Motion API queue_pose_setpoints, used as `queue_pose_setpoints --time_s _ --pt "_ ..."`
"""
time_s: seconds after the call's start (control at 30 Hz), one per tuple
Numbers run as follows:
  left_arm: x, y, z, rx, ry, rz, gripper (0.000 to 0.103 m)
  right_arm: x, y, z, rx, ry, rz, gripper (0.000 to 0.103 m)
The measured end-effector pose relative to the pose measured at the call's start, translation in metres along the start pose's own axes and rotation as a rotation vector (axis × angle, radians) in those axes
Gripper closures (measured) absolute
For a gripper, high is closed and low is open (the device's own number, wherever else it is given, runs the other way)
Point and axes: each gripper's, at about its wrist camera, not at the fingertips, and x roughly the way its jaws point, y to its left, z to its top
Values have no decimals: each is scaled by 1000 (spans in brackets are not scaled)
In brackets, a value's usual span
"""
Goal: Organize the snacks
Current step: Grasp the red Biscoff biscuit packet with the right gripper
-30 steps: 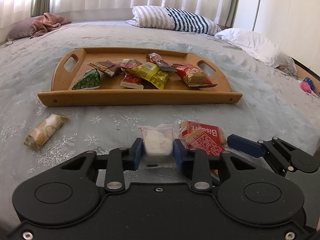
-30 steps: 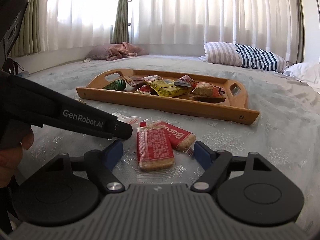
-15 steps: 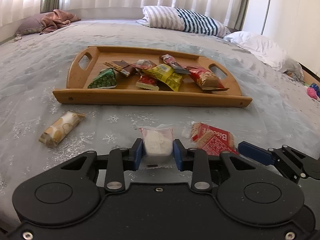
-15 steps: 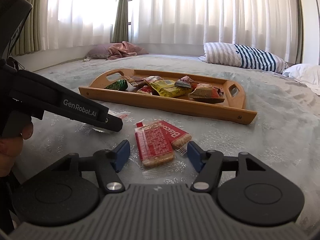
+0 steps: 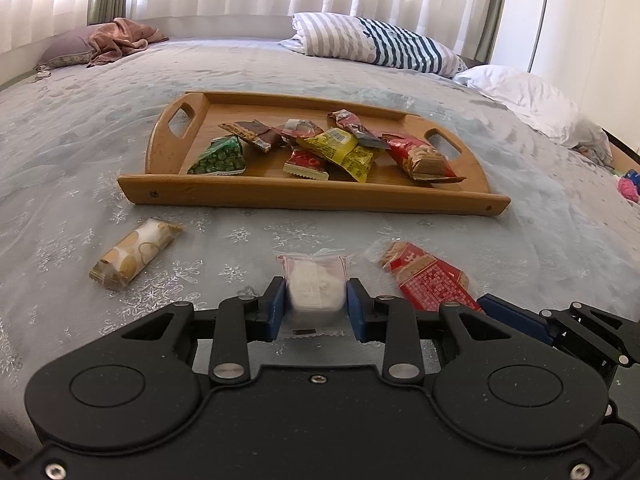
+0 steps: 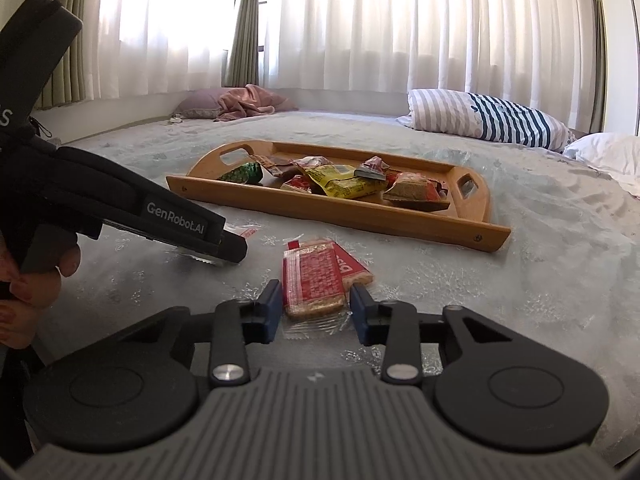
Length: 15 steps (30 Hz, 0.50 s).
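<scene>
My left gripper (image 5: 317,308) is shut on a small white snack pack (image 5: 316,284) in a clear wrapper, held just above the bedspread. In the right wrist view my right gripper (image 6: 316,308) has its jaws closing on a red biscuit pack (image 6: 314,280), with the blue pads against its two long sides. That pack lies across a second red biscuit pack (image 6: 352,266). Beyond both stands the wooden tray (image 5: 320,200) with several snack packs in it. The left gripper (image 6: 224,250) shows at the left of the right wrist view, held by a hand (image 6: 32,280).
A tan and white wrapped snack (image 5: 136,254) lies on the grey bedspread left of my left gripper. A striped pillow (image 5: 376,42), a white pillow (image 5: 532,98) and a pink cloth (image 5: 120,38) lie at the far side of the bed.
The right gripper's jaws have come together from wide apart onto the sides of the red biscuit pack. The left gripper keeps its hold on the white pack.
</scene>
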Motion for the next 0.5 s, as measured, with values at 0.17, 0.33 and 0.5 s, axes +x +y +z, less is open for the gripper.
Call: queue_pose_setpoints --time_s 0.17,0.33,0.5 --pt "-1 1 -1 1 -1 3 72 -1 4 0 -11 -27 -19 44" --pt "-2 2 -1 -3 -1 6 72 7 13 5 -57 -36 -43 44" --pt "-4 3 -1 -4 -4 14 72 19 20 8 -76 -10 -54 45"
